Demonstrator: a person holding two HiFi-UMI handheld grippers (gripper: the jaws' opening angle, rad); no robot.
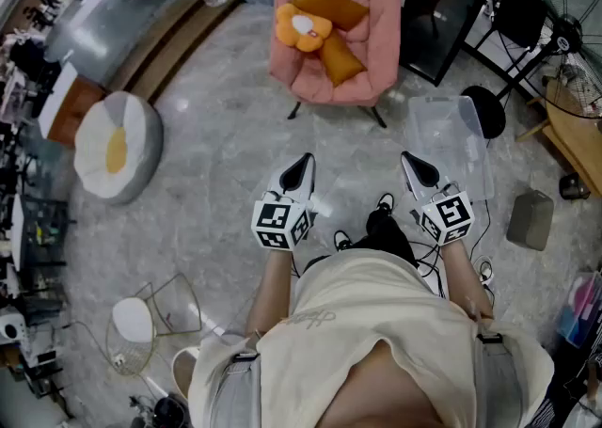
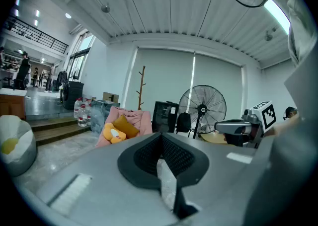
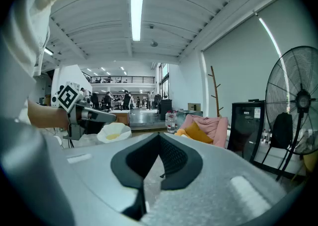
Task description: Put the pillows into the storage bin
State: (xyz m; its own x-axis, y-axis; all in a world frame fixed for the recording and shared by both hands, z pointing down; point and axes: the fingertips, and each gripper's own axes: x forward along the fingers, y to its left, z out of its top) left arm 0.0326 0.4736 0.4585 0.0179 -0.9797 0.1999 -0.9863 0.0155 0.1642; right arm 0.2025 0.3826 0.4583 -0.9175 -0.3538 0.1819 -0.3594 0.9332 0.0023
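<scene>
Left gripper (image 1: 302, 165) and right gripper (image 1: 412, 163) both closed on nothing, pillows (image 1: 334, 5) sitting on the pink chair (image 1: 380, 50) well ahead of the fingertips, storage bin (image 1: 453, 142) just beyond the right fingers looks empty: nothing done yet.

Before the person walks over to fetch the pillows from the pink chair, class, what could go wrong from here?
1. Cables lie on the floor by the person's feet; a step could snag them.
2. The left hand-held gripper and right hand-held gripper are shut and empty; a narrow pinch on a plump orange pillow may slip.
3. The clear storage bin sits close to the fan base, so a carried pillow could knock it.
</scene>
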